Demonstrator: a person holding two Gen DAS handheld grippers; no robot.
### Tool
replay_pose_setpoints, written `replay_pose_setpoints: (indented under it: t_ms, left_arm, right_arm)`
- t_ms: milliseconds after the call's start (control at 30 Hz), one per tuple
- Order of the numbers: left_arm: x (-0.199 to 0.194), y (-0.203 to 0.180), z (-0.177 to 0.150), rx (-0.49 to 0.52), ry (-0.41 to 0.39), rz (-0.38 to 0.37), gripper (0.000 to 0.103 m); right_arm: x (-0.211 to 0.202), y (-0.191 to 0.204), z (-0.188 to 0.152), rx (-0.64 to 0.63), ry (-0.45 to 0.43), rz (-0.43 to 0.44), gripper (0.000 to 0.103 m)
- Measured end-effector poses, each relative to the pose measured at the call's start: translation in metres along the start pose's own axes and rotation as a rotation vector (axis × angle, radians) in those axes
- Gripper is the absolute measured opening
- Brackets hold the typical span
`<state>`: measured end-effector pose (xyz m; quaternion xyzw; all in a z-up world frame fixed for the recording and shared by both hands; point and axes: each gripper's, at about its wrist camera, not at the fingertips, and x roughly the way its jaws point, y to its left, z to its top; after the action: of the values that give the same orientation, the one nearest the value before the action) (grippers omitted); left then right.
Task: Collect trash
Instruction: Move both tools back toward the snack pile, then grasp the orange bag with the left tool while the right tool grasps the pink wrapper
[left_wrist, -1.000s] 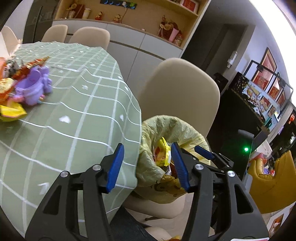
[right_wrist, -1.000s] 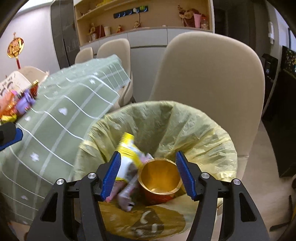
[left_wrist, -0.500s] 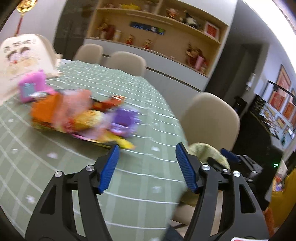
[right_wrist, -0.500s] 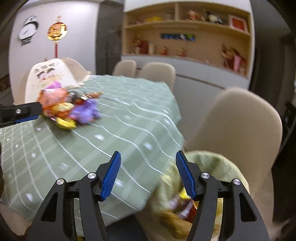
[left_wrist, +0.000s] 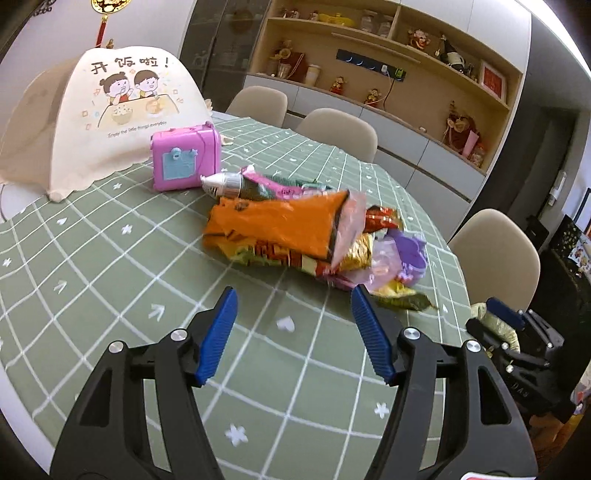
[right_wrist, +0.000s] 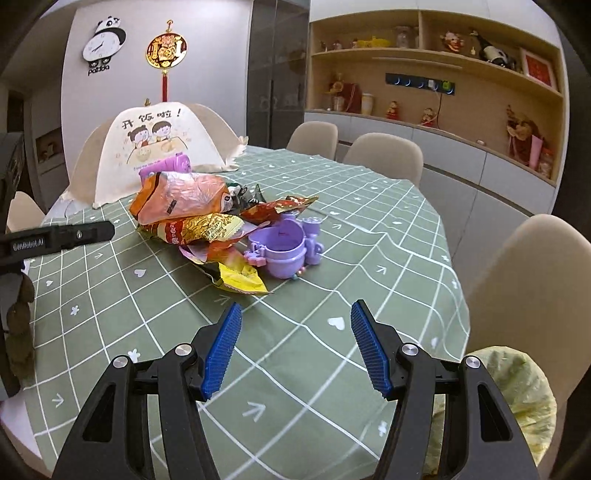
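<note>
A: Jaw state?
B: I read the left gripper (left_wrist: 291, 306) and right gripper (right_wrist: 295, 321) both spread, holding nothing.
A: Trash?
B: Wrappers (right_wrist: 192, 221) piled on the tablecloth (right_wrist: 332, 258), ahead of both grippers.

Both grippers have swung away from the yellow-green lined trash bin (right_wrist: 517, 398) to face the heap of crumpled snack wrappers (left_wrist: 295, 236) on the green checked counter (left_wrist: 110, 258). The bin now sits at the right wrist view's lower right edge; both grippers are empty.
</note>
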<state>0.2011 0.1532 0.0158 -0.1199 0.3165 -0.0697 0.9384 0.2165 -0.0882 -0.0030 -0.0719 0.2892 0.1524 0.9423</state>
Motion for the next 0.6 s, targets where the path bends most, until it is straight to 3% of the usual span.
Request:
replay_pose_setpoints:
  t_ms: [167,300,433,600]
  left_arm:
    - [0.014,-0.013,0.022,0.088,-0.034,-0.046,0.061]
    - [0.034,-0.019,0.046,0.093,-0.051,0.037,0.061]
    - [0.061,-0.012,0.057,0.034,-0.023,0.008,0.061]
    - [0.067,-0.009,0.047,0.091,0.041,-0.031,0.053]
  right_arm:
    - [0.013,0.001,-0.003,0.019,0.012,0.015,0.058]
    - [0.022,-0.001,-0.004,0.055,0.027,0.033,0.058]
    - [0.025,0.001,-0.006,0.049,0.036,0.037,0.058]
    - [0.021,0.009,0.007,0.023,-0.019,0.016,0.058]
